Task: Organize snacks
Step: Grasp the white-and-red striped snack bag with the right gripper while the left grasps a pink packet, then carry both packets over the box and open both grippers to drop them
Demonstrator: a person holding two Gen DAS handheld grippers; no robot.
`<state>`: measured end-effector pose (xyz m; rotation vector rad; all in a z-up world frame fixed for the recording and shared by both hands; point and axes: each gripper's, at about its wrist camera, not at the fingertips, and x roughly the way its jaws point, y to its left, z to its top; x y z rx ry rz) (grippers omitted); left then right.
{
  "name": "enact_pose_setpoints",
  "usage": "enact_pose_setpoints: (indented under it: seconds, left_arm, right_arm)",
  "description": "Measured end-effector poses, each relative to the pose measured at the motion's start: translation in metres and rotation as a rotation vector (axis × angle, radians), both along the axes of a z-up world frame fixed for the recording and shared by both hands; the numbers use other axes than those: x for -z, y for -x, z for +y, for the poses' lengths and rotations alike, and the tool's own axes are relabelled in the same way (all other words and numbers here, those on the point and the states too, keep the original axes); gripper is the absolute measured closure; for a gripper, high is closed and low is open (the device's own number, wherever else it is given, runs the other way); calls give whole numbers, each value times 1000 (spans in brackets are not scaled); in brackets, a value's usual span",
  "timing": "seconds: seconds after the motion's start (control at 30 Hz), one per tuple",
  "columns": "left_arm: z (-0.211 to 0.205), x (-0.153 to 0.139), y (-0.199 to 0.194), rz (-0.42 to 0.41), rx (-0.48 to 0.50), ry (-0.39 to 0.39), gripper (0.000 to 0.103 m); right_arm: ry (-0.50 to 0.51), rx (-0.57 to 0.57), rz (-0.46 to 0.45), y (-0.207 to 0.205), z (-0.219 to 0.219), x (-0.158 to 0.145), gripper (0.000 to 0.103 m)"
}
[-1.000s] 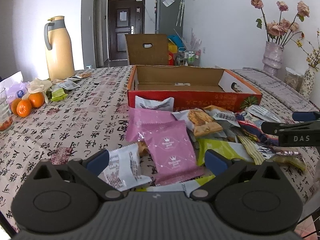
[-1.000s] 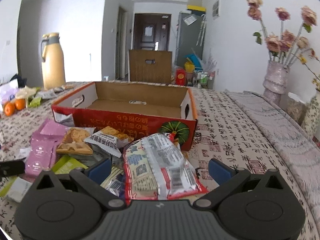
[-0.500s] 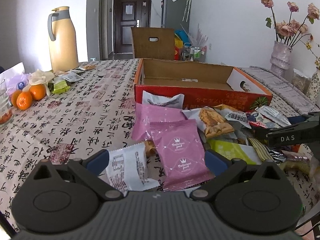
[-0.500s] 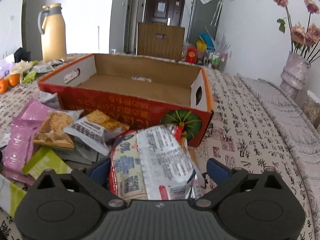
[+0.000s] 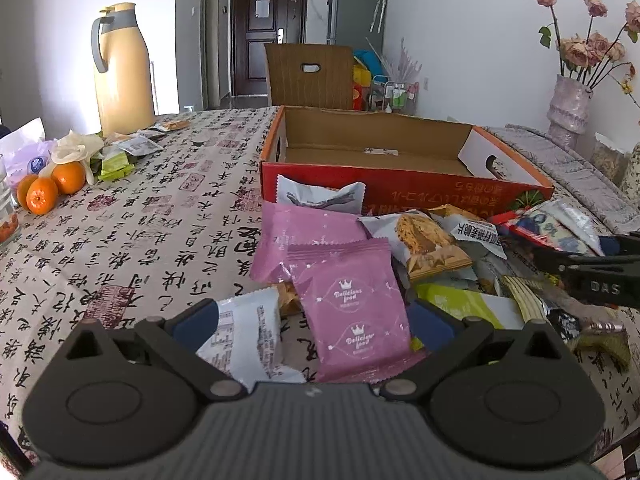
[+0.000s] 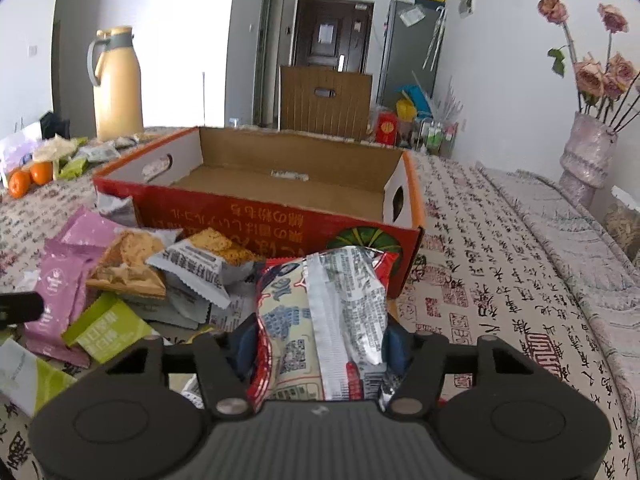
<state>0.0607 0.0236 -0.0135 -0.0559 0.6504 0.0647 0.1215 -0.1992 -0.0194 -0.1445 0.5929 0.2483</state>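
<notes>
Closing since earlier, right gripper (image 6: 320, 340) jaws squeeze the red packet (image 6: 324, 320) before the box (image 6: 280, 224); left jaws gape.

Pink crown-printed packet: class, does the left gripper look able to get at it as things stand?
Probably yes. The pink crown-printed packet lies on top of the pile between the open left gripper fingers, nothing covering it.
</notes>
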Motion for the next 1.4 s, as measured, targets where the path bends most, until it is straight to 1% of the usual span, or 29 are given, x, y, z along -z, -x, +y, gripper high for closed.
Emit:
enact_pose_setpoints:
  seconds: [0.27, 0.37, 0.4, 0.47, 0.57, 0.63, 0.73, 0.93, 1.07, 1.23, 1.4]
  left_arm:
    - [-14, 5, -20, 39, -49, -35, 0]
    - [-18, 7, -26, 52, -59, -37, 1]
    - [-19, 7, -27, 53, -63, -38, 3]
    - [-21, 8, -29, 58, -70, -32, 4]
    - [-21, 8, -31, 62, -72, -17, 15]
    - [-22, 10, -32, 73, -70, -10, 26]
    - [-25, 13, -34, 91, -58, -2, 36]
    - [-24, 11, -33, 83, -59, -6, 41]
    - [-24, 6, -30, 71, -60, -15, 42]
    - [-24, -5, -23, 41, -66, -23, 42]
    - [-24, -24, -19, 4, -62, -41, 42]
  right_arm:
    - [-109, 64, -93, 21, -14, -9, 42]
    - [-157, 79, -104, 29, -20, -9, 42]
    - [-167, 82, -105, 31, -21, -9, 42]
    - [-178, 85, -112, 36, -22, -9, 42]
    - [-186, 82, -116, 41, -22, -8, 42]
    - [-189, 80, -117, 44, -22, -7, 42]
    - [-189, 78, -120, 47, -23, -6, 42]
    - [-185, 83, -132, 47, -26, -7, 42]
    - [-184, 84, -143, 44, -31, -8, 42]
    - [-189, 72, -170, 38, -33, -15, 42]
    - [-213, 58, -217, 35, -37, -25, 42]
